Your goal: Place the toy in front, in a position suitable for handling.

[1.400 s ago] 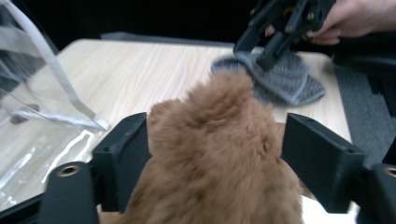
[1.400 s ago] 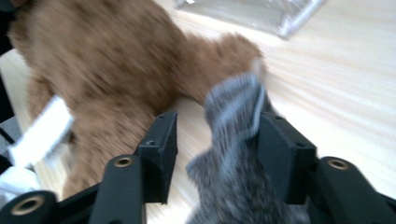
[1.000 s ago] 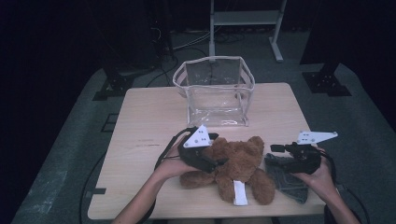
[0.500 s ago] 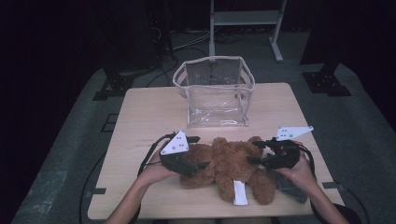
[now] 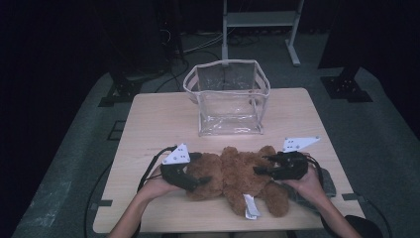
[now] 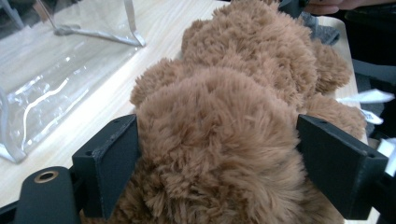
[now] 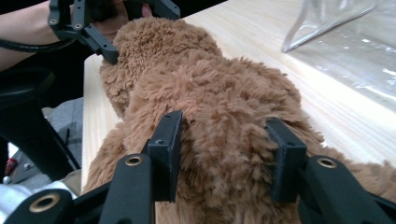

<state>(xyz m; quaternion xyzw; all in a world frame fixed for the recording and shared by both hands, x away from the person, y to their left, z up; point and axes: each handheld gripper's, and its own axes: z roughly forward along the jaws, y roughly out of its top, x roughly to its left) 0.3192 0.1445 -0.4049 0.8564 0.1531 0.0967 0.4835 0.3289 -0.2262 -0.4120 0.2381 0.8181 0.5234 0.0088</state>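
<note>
Right tool (image 7: 224, 158) just closed onto teddy bear (image 5: 237, 173), left tool (image 6: 217, 163) straddling its head

Light wood table (image 5: 148, 119) mid-frame in the high view, on grey-green carpet floor (image 5: 69, 163). Room dark, back wall black at 12 o'clock. White metal stand (image 5: 260, 20) at 12, cables (image 5: 208, 42) on the floor beside it. Black stand base (image 5: 124, 91) at 10, another black base (image 5: 346, 89) at 2. Dim light overall, falling mostly on the tabletop.

Right claw (image 7: 224, 158) just closed onto teddy bear (image 5: 237, 176); left claw (image 5: 195, 183) moved onto its other end.
</note>
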